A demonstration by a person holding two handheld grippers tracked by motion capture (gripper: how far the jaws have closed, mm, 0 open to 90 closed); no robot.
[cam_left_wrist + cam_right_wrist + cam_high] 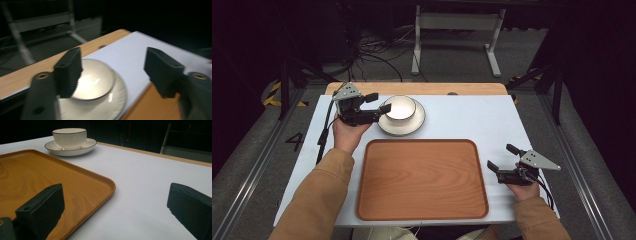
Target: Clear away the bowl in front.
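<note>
The bowl (pixel 400 108) is sitting upright in the saucer (pixel 402 126), just beyond the far edge of the wooden tray (pixel 422 179), toward the tray's left half. The left gripper (pixel 378 102) is lying level just left of the bowl, pointing across at it, so the bowl is directly ahead of its tongs. In the left gripper view 1 jaw is overlapping the bowl's near rim while the other is standing well off over the white table cover (pixel 140 52); the tongs are parted and gripping nothing, though I cannot tell whether that 1 jaw is touching the rim. The bowl is round, so it has no long axis to line up with; what matters, I judge, is getting its wall between the 2 jaws, 1 inside and 1 outside the rim.

The right gripper (pixel 501 159) is resting just off the tray's right edge, well apart from the bowl, its tongs wide apart and holding nothing. The left hand (pixel 346 134) is plainly the nearer one.

Nothing is standing between the left gripper and the bowl. The saucer beneath is the thing to mind: a low or skewed grip could, I judge, nudge or drag it along.
</note>
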